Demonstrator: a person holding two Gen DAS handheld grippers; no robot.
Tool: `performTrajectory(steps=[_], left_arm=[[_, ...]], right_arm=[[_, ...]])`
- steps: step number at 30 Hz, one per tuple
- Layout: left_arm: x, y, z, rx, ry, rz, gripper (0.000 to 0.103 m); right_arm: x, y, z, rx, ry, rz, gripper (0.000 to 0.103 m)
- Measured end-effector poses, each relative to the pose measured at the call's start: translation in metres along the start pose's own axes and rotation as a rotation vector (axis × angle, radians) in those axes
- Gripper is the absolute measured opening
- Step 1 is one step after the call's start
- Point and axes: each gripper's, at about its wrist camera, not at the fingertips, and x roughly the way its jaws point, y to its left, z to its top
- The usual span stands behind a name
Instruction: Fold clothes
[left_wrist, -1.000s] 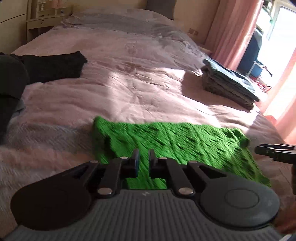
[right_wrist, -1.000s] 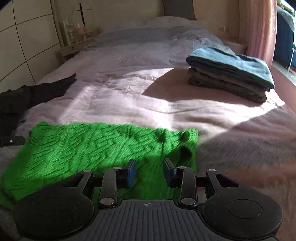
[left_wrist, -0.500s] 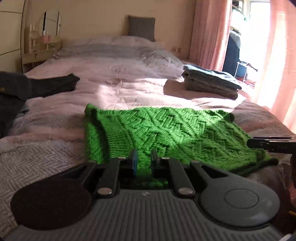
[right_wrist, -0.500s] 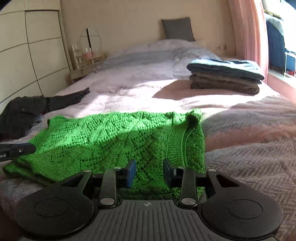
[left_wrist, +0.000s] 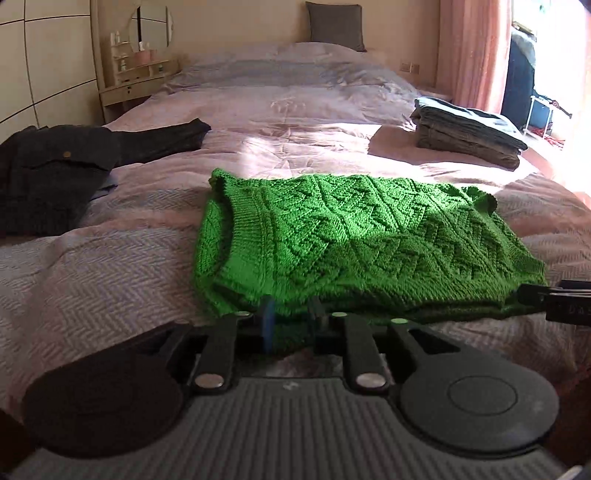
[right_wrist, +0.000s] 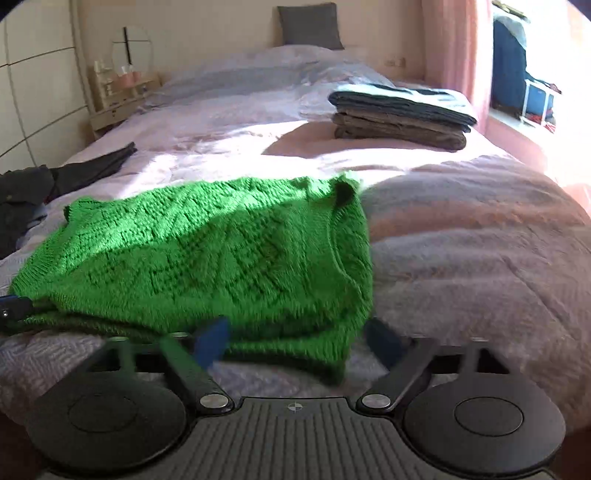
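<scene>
Lying folded across the near end of the bed (left_wrist: 110, 266), green cable-knit sweater (left_wrist: 351, 236) in at least two layers, near edge hanging just in front of both grippers. Left gripper (left_wrist: 291, 317) at the near left part of that edge, jaws just opened partway, a fold of green knit between them but no longer pinched. Right gripper (right_wrist: 295, 339) at the near right corner, jaws just opened wide, blurred, hem lying between them and not pressed.

Judged as the release after a fold: cloth laid down, both grips let go. To finish well: back both grippers straight out toward the near side, low and level, so no pad snags the loose knit and drags the top layer off the lower one. Worth checking the right corner, where the edge looks slightly bunched and uneven; smoothing outward before the next fold would keep the layers square. Chunky knit likely stretches and catches, so slow withdrawal advised.

Farther up the bed on the right, a stack of folded clothes (left_wrist: 469, 129), probably the sweater's destination. On the left, dark unfolded garments (left_wrist: 55, 173). Beyond, grey pillow (left_wrist: 334, 20), bedside shelf with a round mirror (left_wrist: 151, 27), pink curtain (left_wrist: 472, 51).
</scene>
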Motion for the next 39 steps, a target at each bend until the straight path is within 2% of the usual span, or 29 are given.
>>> performTrajectory(steps=[1,6,15,28,39], left_arm=[[-0.007,-0.002,-0.003,0.000,0.009,0.016,0.037],[-0.037,-0.009,-0.022,0.005,0.038,0.054,0.043],[-0.093,-0.017,-0.035,0.004,-0.020,0.072,0.055],[-0.154,-0.009,-0.051,-0.036,-0.091,0.109,0.055],[-0.180,0.001,-0.041,-0.043,-0.155,0.119,0.056]], right_arm=[[-0.006,0.000,-0.005,0.011,0.027,0.005,0.096],[-0.046,0.004,-0.023,0.046,0.002,0.052,0.096],[-0.095,0.020,-0.036,0.044,-0.041,0.049,0.096],[-0.133,0.039,-0.048,0.002,-0.082,0.065,0.096],[-0.142,0.058,-0.036,-0.079,-0.113,0.070,0.096]])
